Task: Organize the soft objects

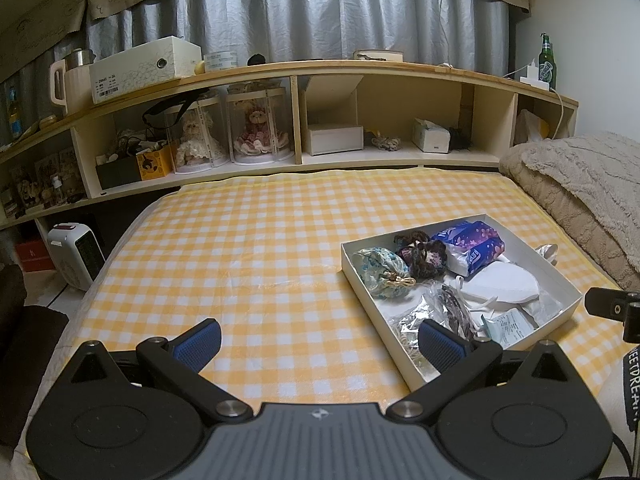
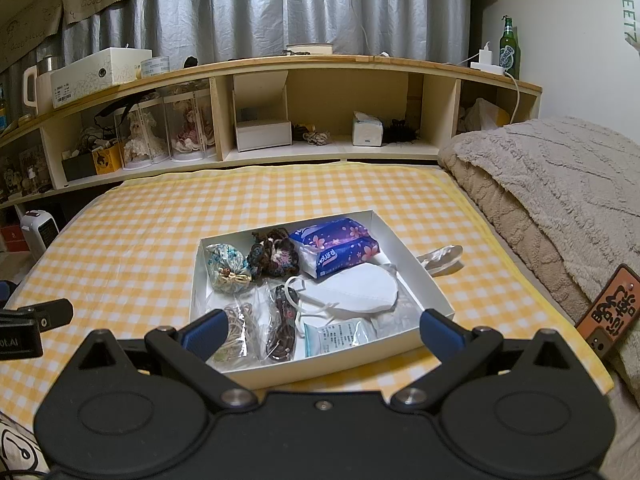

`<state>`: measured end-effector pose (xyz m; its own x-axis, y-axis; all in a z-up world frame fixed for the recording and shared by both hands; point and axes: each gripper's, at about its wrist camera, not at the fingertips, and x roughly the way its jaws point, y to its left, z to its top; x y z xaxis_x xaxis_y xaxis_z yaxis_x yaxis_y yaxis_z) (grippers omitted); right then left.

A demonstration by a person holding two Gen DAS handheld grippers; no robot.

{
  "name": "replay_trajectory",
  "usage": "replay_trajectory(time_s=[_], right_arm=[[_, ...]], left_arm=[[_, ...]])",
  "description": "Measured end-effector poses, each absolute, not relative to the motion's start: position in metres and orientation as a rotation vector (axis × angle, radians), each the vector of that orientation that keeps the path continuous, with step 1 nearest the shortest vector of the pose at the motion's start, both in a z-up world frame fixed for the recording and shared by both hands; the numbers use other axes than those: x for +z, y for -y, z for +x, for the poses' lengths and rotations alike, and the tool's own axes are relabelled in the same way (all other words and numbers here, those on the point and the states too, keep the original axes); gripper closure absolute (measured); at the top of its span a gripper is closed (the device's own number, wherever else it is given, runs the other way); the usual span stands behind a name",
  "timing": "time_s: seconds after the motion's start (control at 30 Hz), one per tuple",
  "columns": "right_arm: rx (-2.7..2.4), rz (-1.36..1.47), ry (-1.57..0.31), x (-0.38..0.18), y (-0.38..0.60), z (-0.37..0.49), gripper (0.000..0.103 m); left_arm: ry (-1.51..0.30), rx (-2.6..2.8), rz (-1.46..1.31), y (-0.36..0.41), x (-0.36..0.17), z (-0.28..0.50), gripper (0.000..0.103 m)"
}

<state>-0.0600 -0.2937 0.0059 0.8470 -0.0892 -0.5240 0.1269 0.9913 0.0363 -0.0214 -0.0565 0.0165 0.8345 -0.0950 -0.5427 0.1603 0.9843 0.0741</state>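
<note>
Jaws spread wide on both the left gripper (image 1: 320,338) and right gripper (image 2: 320,330), nothing held. We see soft items, a tissue pack (image 2: 334,250), mask (image 2: 360,290) and pouch (image 2: 226,266), gathered in the white box (image 2: 436,298) on the checkered bed (image 2: 140,232). Right gripper faces the box, likely for easy reach.

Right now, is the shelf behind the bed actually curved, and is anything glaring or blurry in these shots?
Left wrist view: the wooden shelf bows from fisheye distortion, and the corners go dark. Right wrist view: same bowing; glare shows on the plastic bags in the white box. Both are dim and warm, reasonably sharp.
</note>
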Motion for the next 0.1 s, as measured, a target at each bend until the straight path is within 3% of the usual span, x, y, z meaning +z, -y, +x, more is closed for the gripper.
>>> replay_trajectory(time_s=[0.1], right_arm=[[-0.114, 0.07, -0.549, 0.0061, 0.2939, -0.0599, 0.0]], left_arm=[[-0.568, -0.135, 0.118, 0.0565, 0.0165, -0.0213, 0.0]])
